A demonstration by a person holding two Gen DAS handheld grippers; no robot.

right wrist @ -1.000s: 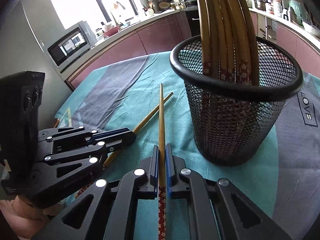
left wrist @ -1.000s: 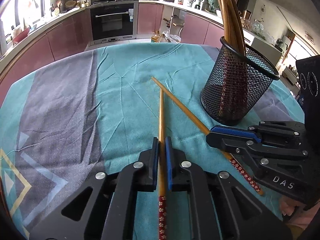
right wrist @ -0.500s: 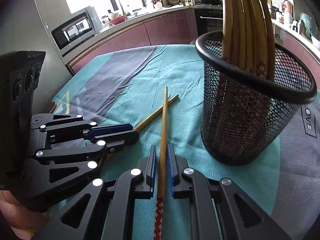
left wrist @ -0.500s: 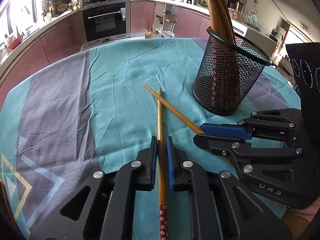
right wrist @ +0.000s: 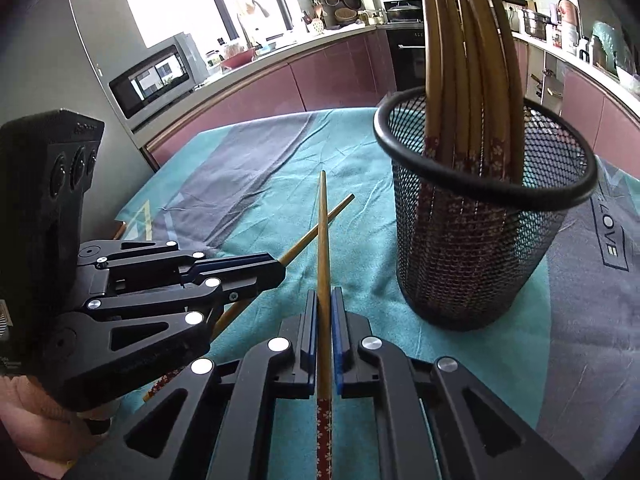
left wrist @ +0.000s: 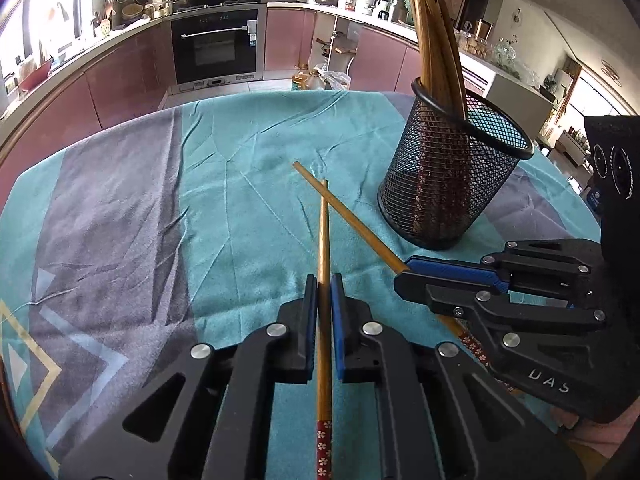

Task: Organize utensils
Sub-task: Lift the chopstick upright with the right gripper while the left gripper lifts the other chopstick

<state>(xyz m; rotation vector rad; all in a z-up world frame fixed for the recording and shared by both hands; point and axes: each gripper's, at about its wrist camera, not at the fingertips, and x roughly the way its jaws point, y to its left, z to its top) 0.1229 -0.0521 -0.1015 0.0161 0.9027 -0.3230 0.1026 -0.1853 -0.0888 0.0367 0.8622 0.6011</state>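
Observation:
My left gripper (left wrist: 324, 280) is shut on a wooden chopstick (left wrist: 323, 240) with a red flowered end, pointing forward. My right gripper (right wrist: 324, 294) is shut on a second such chopstick (right wrist: 323, 232). Each gripper shows in the other's view: the right gripper (left wrist: 404, 276) at the right of the left wrist view, the left gripper (right wrist: 276, 268) at the left of the right wrist view. The two chopsticks cross near their tips above the cloth. A black mesh holder (left wrist: 452, 176), also in the right wrist view (right wrist: 476, 248), stands upright to the right with several chopsticks in it.
A teal and grey tablecloth (left wrist: 208, 184) covers the table, wrinkled in places. Kitchen cabinets and an oven (left wrist: 218, 46) lie beyond the far edge. A microwave (right wrist: 154, 76) stands at the left in the right wrist view.
Both grippers have risen and drawn back with their chopsticks held. The mesh holder now looks smaller and farther off in both views.

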